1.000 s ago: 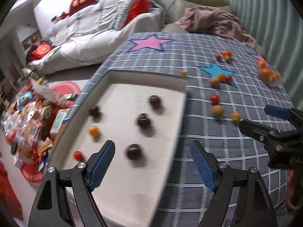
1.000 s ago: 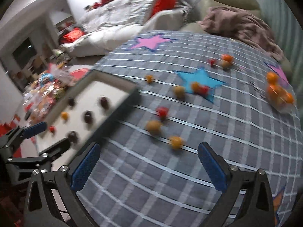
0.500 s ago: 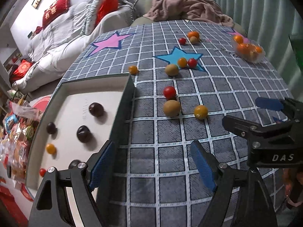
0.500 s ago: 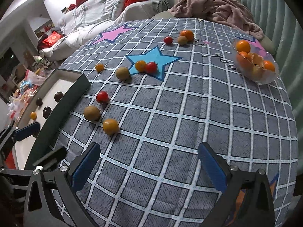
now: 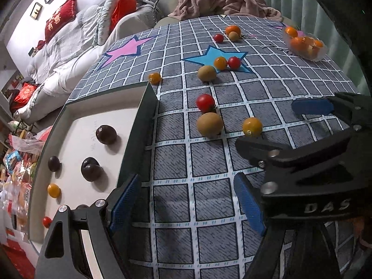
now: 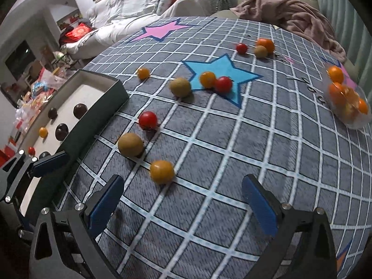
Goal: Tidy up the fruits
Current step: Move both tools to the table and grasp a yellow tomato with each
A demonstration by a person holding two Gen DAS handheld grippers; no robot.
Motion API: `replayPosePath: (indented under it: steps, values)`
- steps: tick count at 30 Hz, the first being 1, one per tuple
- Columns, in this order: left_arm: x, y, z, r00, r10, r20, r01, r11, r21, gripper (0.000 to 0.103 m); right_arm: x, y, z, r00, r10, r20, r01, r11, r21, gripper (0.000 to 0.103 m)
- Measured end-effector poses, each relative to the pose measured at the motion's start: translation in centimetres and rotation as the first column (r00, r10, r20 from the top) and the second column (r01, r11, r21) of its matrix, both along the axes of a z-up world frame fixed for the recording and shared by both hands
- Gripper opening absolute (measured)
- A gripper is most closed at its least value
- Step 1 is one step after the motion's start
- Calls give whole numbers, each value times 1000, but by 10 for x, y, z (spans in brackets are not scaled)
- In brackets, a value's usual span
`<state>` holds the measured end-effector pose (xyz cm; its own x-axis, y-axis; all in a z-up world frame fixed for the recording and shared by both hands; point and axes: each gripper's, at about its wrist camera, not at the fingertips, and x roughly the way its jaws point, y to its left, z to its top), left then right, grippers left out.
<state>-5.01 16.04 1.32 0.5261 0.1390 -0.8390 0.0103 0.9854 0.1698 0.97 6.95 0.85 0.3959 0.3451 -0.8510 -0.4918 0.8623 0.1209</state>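
1. Both tools hover wide open and empty over a grey checked tablecloth (image 6: 232,139): the left gripper (image 5: 186,202) at 6 o'clock in its own view, the right gripper (image 6: 183,200) likewise in its view.
2. The loose fruit lies just ahead of them: a yellow tomato (image 6: 162,171), a brown round fruit (image 6: 130,144) and a red tomato (image 6: 148,120), close together, near the dark wall of a white-floored tray (image 5: 137,139).
3. The tray, at 9 o'clock in the left view, holds dark plums (image 5: 106,134) and small tomatoes.
4. A clear tub of oranges (image 6: 348,102) sits at 3 o'clock in the right view; its contents are blurred, possibly mixed.
5. "DAS" reads on the right tool's body; a red cushion (image 5: 61,16) bears Chinese characters.
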Motion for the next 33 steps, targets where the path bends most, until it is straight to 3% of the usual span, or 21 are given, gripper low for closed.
replayPosePath:
  steps: [2, 5, 17, 22, 24, 25, 26, 28, 30, 33]
  values:
    - [3, 1, 0, 1000, 3, 3, -3, 1000, -3, 82, -1, 5, 0, 1000, 8, 22, -7, 999, -31, 77]
    - [6, 2, -1, 1000, 3, 5, -3, 1000, 0, 82, -3, 12, 0, 999, 31, 45, -28, 998, -64, 59]
    - [28, -4, 1, 999, 3, 35, -3, 1000, 4, 82, 12, -18, 0, 993, -69, 96, 79, 992, -97, 57]
    - [41, -12, -4, 999, -14, 44, 13, 1000, 25, 82, 18, -29, 1, 993, -76, 85, 82, 995, -66, 57]
    - [44, -16, -6, 998, -28, 50, 26, 999, 26, 82, 18, -30, 2, 994, -70, 84, 75, 995, -58, 53]
    - [44, -18, -6, 998, -32, 59, 31, 999, 29, 80, 17, -31, 2, 995, -62, 80, 66, 997, -48, 46]
    - [45, -18, -5, 997, -41, 62, 40, 999, 20, 71, 17, -29, 3, 996, -53, 76, 56, 998, -40, 35]
    - [47, -19, -5, 997, -55, 55, 56, 998, -10, 60, 17, -27, 2, 998, -36, 61, 37, 999, -21, 23]
    - [47, -21, -5, 997, -64, 54, 65, 998, -23, 35, 17, -28, 2, 998, -39, 52, 39, 999, -5, 24]
    - [47, -21, -5, 997, -64, 48, 67, 996, -59, 29, 16, -35, 2, 999, -51, 18, 50, 998, 46, 24]
